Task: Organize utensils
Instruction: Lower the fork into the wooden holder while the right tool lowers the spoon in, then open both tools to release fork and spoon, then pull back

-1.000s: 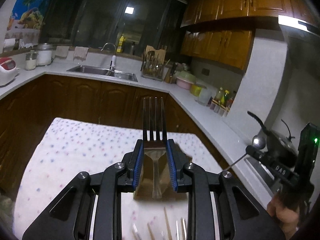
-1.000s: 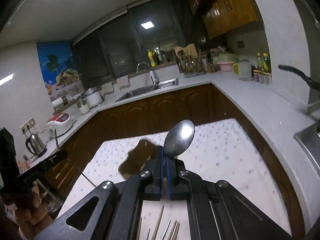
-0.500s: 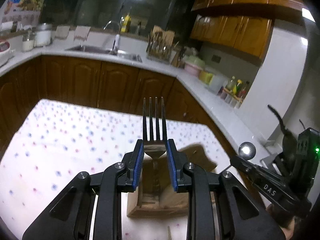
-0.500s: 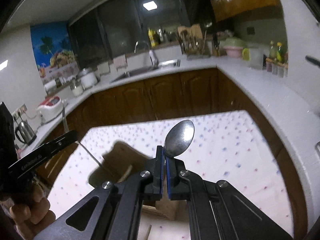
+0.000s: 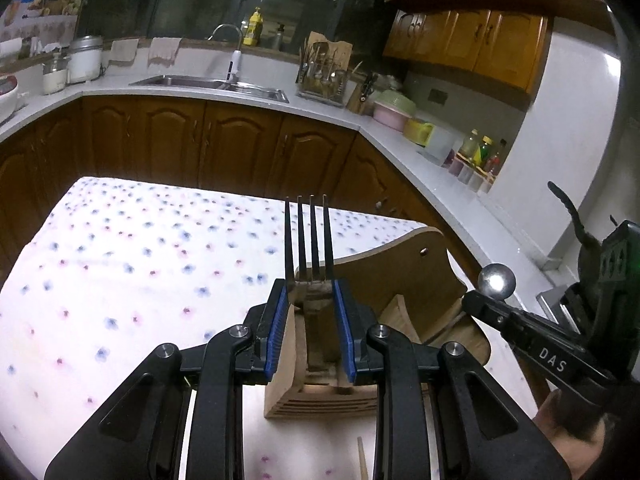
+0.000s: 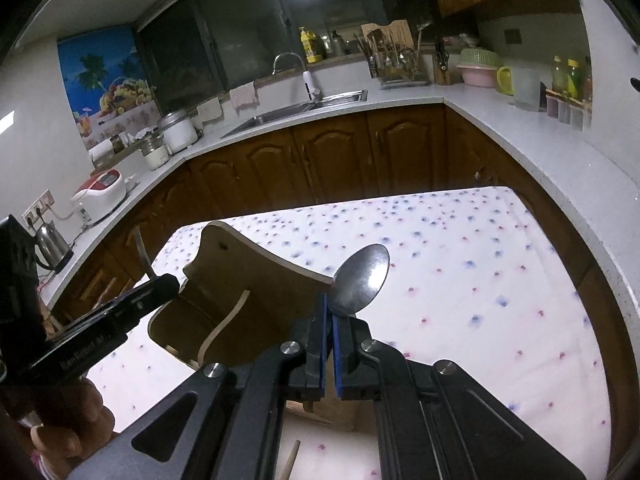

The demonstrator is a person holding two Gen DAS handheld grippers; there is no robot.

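We note the left gripper (image 5: 308, 316) pinching a fork (image 5: 306, 240), tines forward, above the wooden utensil holder (image 5: 404, 276). The right gripper (image 6: 330, 334), pads pressed together, clamps a spoon (image 6: 362, 280) beside it.

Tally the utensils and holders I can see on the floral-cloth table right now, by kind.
Forks: 1, fork in the left gripper
Spoons: 1, spoon in the right gripper
Wooden holders: 1, wooden holder
Wooden sticks: 1, wooden stick, only its tip visible
Total: 4
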